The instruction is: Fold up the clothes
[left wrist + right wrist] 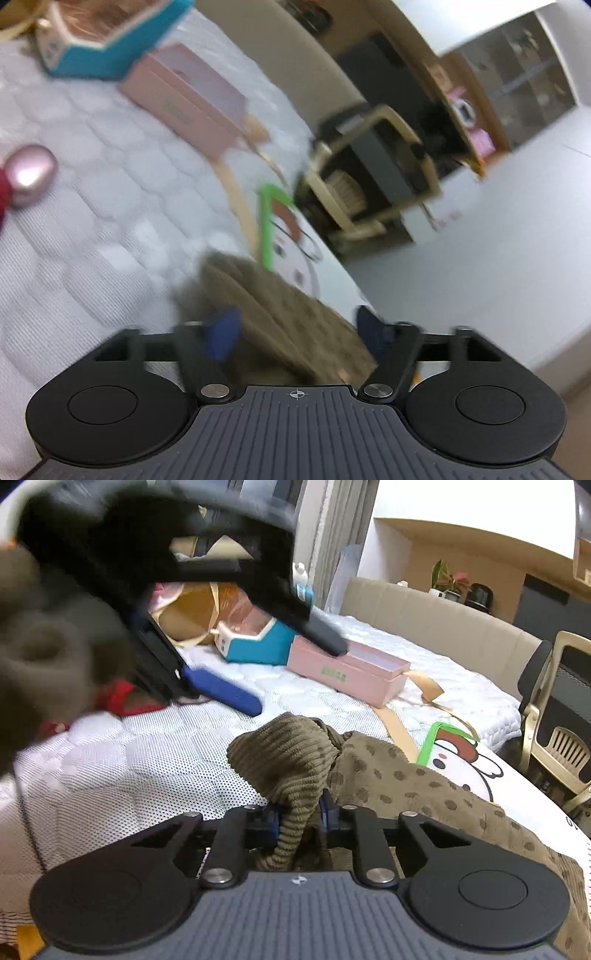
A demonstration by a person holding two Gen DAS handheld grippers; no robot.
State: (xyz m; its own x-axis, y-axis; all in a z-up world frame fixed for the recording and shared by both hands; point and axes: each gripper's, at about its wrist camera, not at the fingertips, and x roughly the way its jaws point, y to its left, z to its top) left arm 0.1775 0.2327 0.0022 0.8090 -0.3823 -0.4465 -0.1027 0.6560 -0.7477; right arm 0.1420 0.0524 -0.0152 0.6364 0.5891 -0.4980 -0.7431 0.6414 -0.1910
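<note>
Across the white quilted mattress (122, 760) the olive garment (388, 775) lies bunched near the bed's edge, dotted fabric spreading right and a ribbed cuff humped up in front. The right gripper (297, 812) is clamped on that ribbed fold, while the left gripper (295, 332) has its blue fingers (221, 332) spread wide apart, straddling the blurred cloth. Open mattress lies left; a pink box (354, 672) sits behind.

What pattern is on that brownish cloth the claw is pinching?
Olive-brown garment with darker spots and a ribbed cuff, clearest in the right wrist view.
</note>
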